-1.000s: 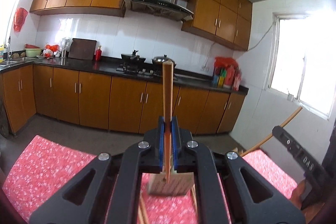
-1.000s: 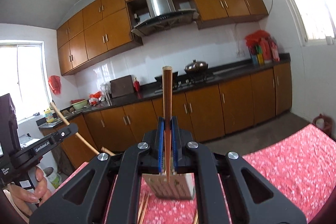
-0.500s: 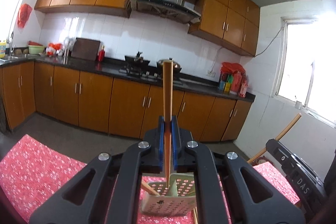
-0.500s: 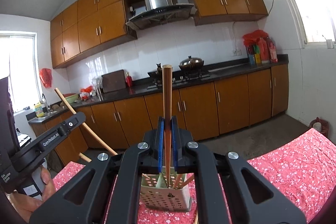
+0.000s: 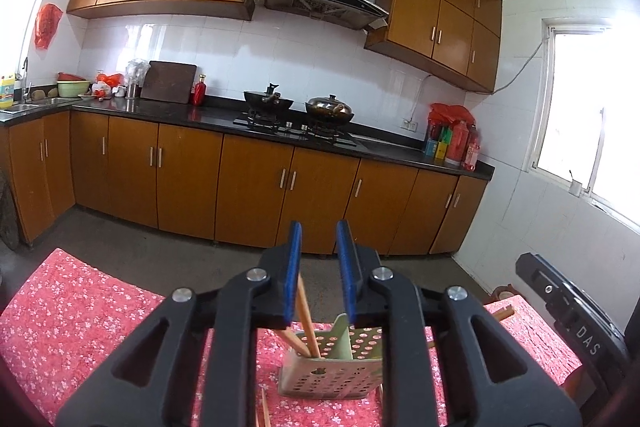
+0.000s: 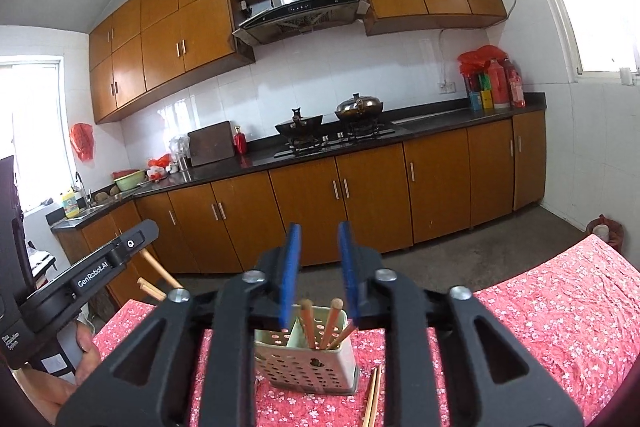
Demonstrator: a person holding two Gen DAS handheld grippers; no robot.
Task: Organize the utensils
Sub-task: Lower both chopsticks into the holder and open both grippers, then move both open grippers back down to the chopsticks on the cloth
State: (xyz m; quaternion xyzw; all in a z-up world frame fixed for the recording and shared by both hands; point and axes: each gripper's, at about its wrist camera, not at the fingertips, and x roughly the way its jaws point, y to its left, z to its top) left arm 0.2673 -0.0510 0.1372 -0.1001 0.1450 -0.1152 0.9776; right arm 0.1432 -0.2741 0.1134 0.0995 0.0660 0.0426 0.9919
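Observation:
A pale green perforated utensil holder [image 5: 332, 371] stands on the red floral tablecloth [image 5: 80, 315]; it also shows in the right wrist view [image 6: 306, 361]. Wooden chopsticks [image 6: 320, 323] stand in it, leaning. My left gripper [image 5: 319, 267] is open and empty, above and just in front of the holder. My right gripper [image 6: 319, 269] is open and empty, above the holder from the other side. A chopstick [image 5: 305, 311] leans up beside the left gripper's blue pad. Loose chopsticks [image 6: 372, 399] lie on the cloth by the holder.
The right gripper's body [image 5: 576, 315] shows at the right of the left wrist view, the left one [image 6: 80, 287] at the left of the right wrist view. Behind the table are brown kitchen cabinets [image 5: 256, 183], a stove with pots [image 5: 300, 111] and a window [image 5: 592, 115].
Both grippers were shut on upright chopsticks; both have opened. The chopsticks have dropped into the holder and lean there. Both grippers have risen, so more of the holder shows.

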